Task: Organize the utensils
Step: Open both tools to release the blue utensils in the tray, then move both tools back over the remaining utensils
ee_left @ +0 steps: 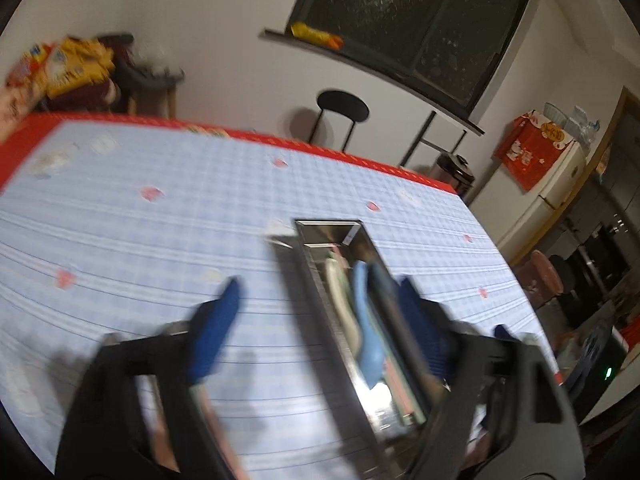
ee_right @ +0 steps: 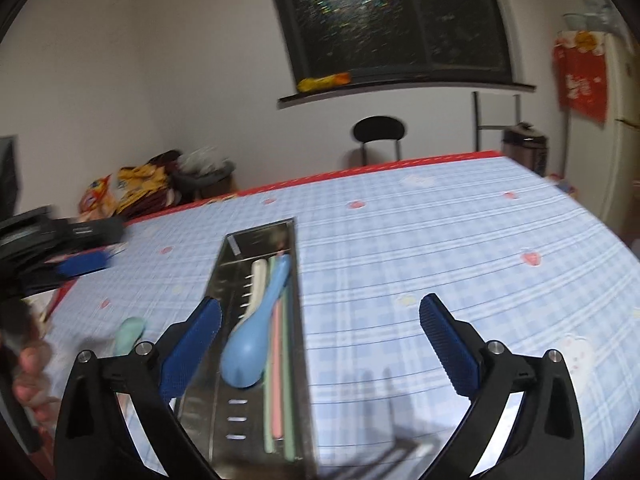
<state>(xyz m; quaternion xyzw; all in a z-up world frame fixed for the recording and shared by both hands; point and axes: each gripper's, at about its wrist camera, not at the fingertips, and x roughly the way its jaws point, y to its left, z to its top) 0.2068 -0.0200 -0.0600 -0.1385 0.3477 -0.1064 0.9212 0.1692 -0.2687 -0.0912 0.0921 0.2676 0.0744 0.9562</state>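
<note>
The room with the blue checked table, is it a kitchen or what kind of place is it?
Probably a home dining room or kitchen. A checked tablecloth covers a big table, a black chair stands by the wall, and a white fridge with a rice cooker nearby sits at the far right.

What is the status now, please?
Both hand-held grippers open, left, right, nothing held. Blue spoon and sticks in metal tray. Green spoon still on table left of tray. Nothing blocking.
</note>
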